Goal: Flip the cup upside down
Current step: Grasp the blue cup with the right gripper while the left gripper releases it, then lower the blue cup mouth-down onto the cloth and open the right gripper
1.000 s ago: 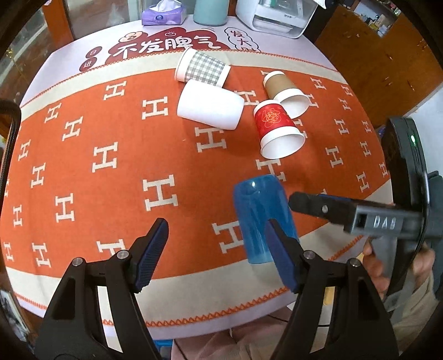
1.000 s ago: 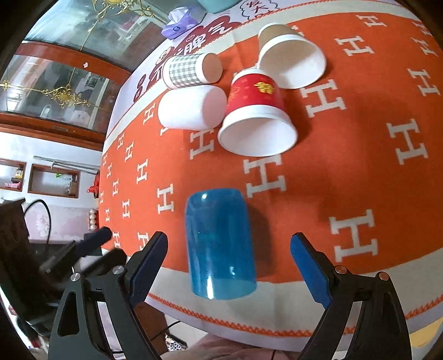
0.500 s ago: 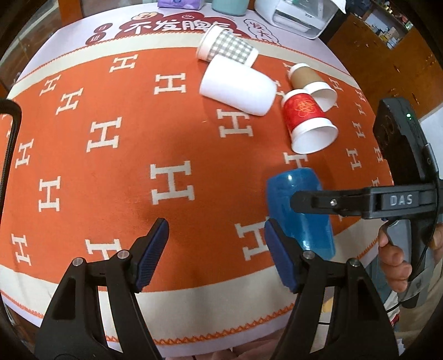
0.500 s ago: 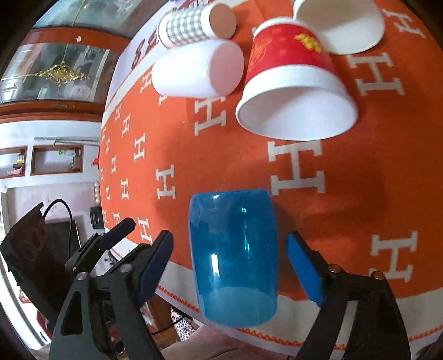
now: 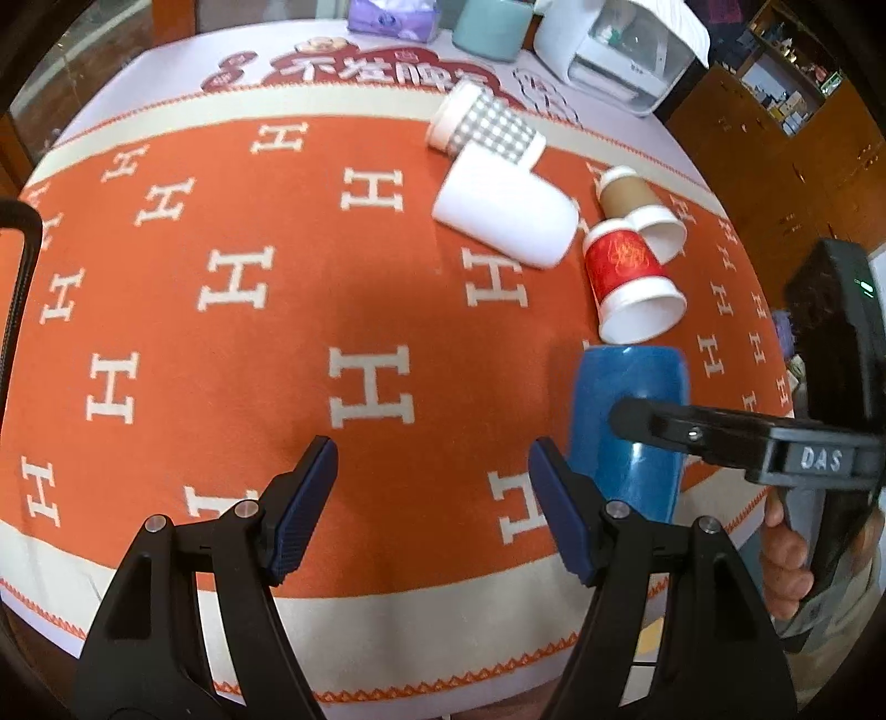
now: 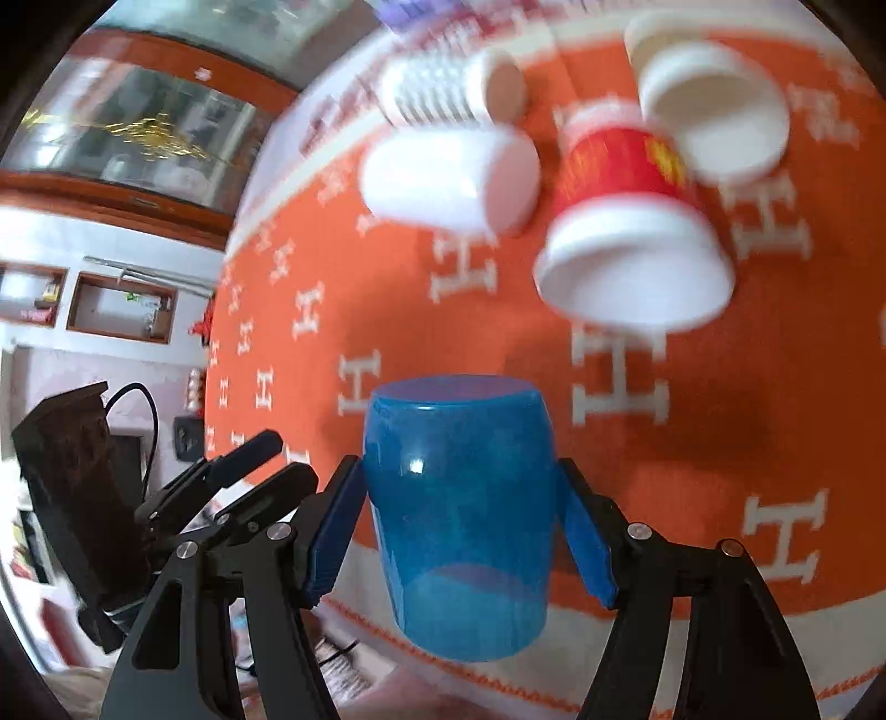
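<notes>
1. Here, low in the centre of the right wrist view, the right gripper (image 6: 462, 529) has its blue pads (image 6: 332, 526) pressed against both sides of the blue cup (image 6: 462, 515), clamped on it.
2. The cup's closed end points up and away, its open mouth faces the camera at the bottom of the frame, and it appears raised off the orange tablecloth (image 6: 747, 415).
3. In the left wrist view the same cup (image 5: 626, 421) sits at lower right, with the right gripper's black finger crossing in front of it.
4. The left gripper (image 5: 432, 498) stands with its jaws wide apart at lower centre of that view, holding nothing, above the cloth.
5. Toward the upper right of the left view, four paper cups lie on their sides close together: a checked cup (image 5: 487, 130), a white cup (image 5: 504, 210), a brown cup (image 5: 637, 205) and a red cup (image 5: 628, 277).
6. Along the top edge sit a purple tissue pack (image 5: 393, 19) and a white appliance (image 5: 620, 44).
</notes>
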